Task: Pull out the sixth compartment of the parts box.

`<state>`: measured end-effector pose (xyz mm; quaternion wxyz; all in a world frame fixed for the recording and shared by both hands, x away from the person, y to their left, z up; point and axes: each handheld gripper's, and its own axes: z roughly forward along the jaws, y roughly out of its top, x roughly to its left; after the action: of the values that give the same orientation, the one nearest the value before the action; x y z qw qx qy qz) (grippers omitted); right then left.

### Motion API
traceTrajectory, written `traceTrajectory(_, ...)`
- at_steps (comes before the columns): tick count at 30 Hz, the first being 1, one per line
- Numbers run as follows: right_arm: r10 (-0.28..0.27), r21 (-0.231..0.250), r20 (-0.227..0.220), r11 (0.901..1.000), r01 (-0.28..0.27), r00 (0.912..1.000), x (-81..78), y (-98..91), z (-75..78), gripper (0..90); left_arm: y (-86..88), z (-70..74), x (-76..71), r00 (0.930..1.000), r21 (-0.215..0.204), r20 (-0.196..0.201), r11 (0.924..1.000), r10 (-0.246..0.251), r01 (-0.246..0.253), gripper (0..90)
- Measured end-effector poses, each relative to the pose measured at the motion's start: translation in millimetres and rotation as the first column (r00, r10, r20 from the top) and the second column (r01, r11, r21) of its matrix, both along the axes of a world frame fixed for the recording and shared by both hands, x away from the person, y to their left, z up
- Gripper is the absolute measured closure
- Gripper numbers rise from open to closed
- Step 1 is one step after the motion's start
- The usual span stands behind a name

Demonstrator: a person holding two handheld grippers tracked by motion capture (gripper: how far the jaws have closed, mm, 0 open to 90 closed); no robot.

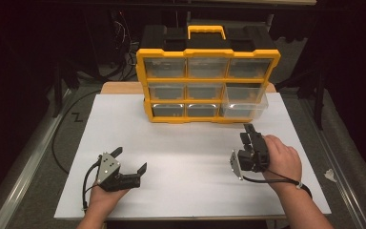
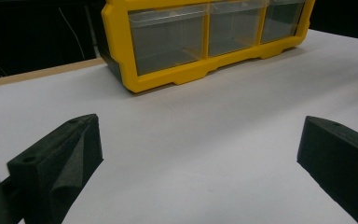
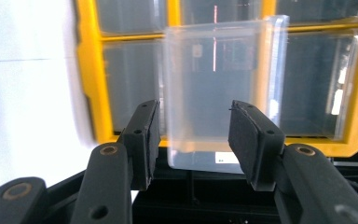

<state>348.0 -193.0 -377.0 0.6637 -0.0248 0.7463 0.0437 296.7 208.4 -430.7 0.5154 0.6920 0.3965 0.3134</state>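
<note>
Right gripper view puts the clear drawer [image 3: 214,88] squarely ahead of me: it sticks out from the yellow organizer [image 3: 89,79] toward the camera, and my right tool [image 3: 193,140] sits with its jaws partly open on either side of the drawer's front, not yet touching it as far as I can tell, holding nothing. In the high view that same drawer [image 1: 244,105] is the one at the right end of the cabinet's lower rows, pulled forward past the frame [image 1: 208,51] while the other drawers sit flush. I judge the job as sliding this drawer, and it is midway at best: the drawer stands out, and closing on it or pushing it home is left to do. My left tool [image 1: 130,161] rests low near the front left of the white table [image 1: 181,157], jaws spread wide and empty, well apart from the cabinet. The left gripper view gives me the cabinet's bottom row [image 2: 205,37] from table height, while the high view alone gives the layout of both hands.
</note>
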Motion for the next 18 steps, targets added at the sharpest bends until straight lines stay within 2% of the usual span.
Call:
traceTrajectory(13, 0.013, 0.019, -0.072, 0.9998, -0.012, 0.9973, -18.1, -4.9, -44.6, 54.4, -0.3, -0.2, -0.8, 1.0000, 0.003, 0.005, 1.0000, -0.002, 0.002, 0.6)
traceTrajectory(18, -0.007, 0.034, -0.109, 0.9994, 0.011, 0.9940, -21.8, -14.1, -58.0, 53.6, -0.1, -0.1, -0.7, 1.0000, 0.001, 0.008, 1.0000, -0.004, 0.004, 0.4)
